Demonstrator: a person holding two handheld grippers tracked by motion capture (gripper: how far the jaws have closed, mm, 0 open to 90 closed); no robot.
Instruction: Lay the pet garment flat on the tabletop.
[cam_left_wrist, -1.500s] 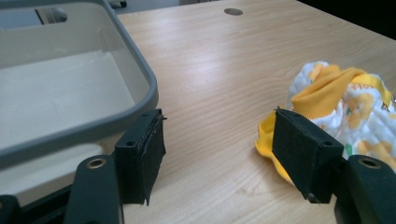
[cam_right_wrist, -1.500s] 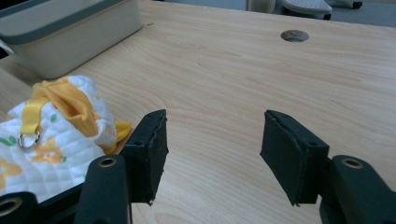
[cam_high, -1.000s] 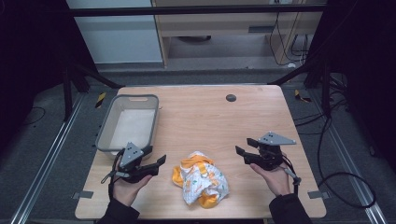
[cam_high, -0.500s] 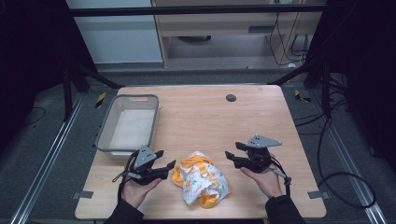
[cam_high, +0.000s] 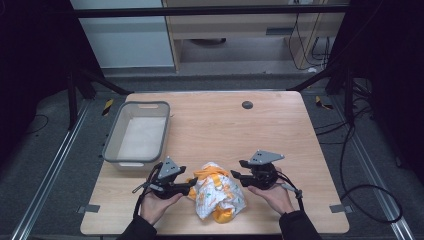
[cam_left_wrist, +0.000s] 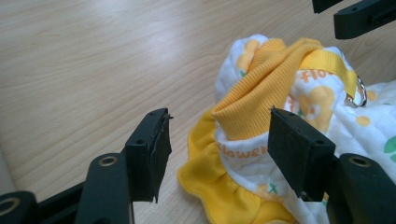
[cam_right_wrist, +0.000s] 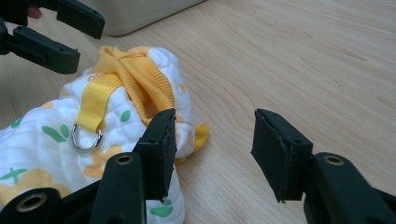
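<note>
A crumpled white quilted garment (cam_high: 218, 191) with yellow trim, a yellow strap and a metal ring (cam_right_wrist: 86, 135) lies near the table's front edge. My left gripper (cam_high: 192, 184) is at its left side, open; the garment's yellow ribbed edge (cam_left_wrist: 254, 100) lies between the jaws with neither pad pressing on it. My right gripper (cam_high: 236, 169) is at its upper right side. Its jaws have just been closing and still stand open, with bare wood between them in the right gripper view (cam_right_wrist: 212, 144); the left jaw is against the cloth (cam_right_wrist: 154, 79).
A grey plastic bin (cam_high: 111, 150) stands on the table's left half, just behind my left hand. A small dark disc (cam_high: 247, 104) is set into the wood near the far edge. Bare wood stretches behind and to the right of the garment.
Both hands have moved inward and down toward the garment, from either side. The right gripper's jaws stand narrower than before.
</note>
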